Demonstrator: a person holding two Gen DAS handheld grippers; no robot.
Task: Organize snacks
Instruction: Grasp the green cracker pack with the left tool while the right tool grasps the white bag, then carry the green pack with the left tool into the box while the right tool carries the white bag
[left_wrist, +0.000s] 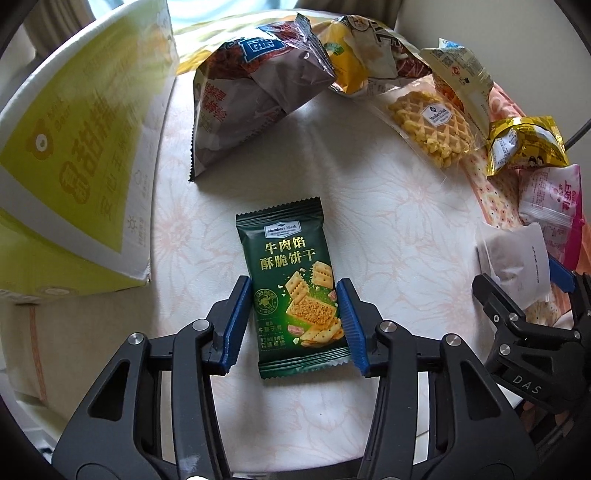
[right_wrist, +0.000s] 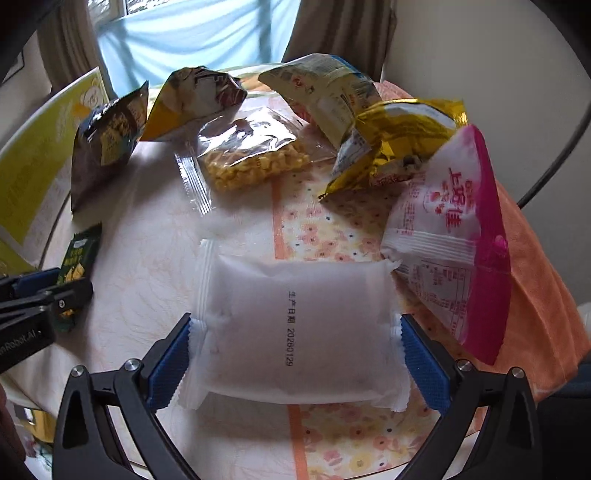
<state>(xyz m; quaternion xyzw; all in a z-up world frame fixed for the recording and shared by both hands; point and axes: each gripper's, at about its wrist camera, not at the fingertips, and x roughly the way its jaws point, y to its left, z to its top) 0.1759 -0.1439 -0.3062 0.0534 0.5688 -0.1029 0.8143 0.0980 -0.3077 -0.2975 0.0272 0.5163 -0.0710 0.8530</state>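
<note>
The green packet (left_wrist: 295, 288) lies flat on the counter (left_wrist: 388, 229), its label reading "Member's Mark" above Chinese characters and a picture of square crackers. The left tongs (left_wrist: 293, 317) point steeply down over its lower half, both blue pads pressed to its long edges: closed on the green packet. To the right of the green packet, the white packet (right_wrist: 295, 328) lies flat, printed along its middle with Chinese characters and the date code "20260129". The right tongs (right_wrist: 295, 358) also point steeply down, one blue pad at each crimped end of the white packet; the pads touch the seals but the body is not squeezed, so the tongs stand open around it. Beyond the green packet stands a brown-and-grey bag (left_wrist: 255, 85) with a blue label; its writing is too distorted to read. Right of that lie a yellow bag (left_wrist: 354, 55) and a clear waffle pack (left_wrist: 432, 125) carrying a "Member's Mark" diamond badge. Farther right of the green packet sit a gold bag (left_wrist: 524, 144) and a pink-and-white bag (right_wrist: 454, 236) with red Chinese lettering. Left of the green packet a yellow carton (left_wrist: 74, 166) bears large Chinese characters. "DAS" is marked on the body of the right tongs in the left wrist view.
</note>
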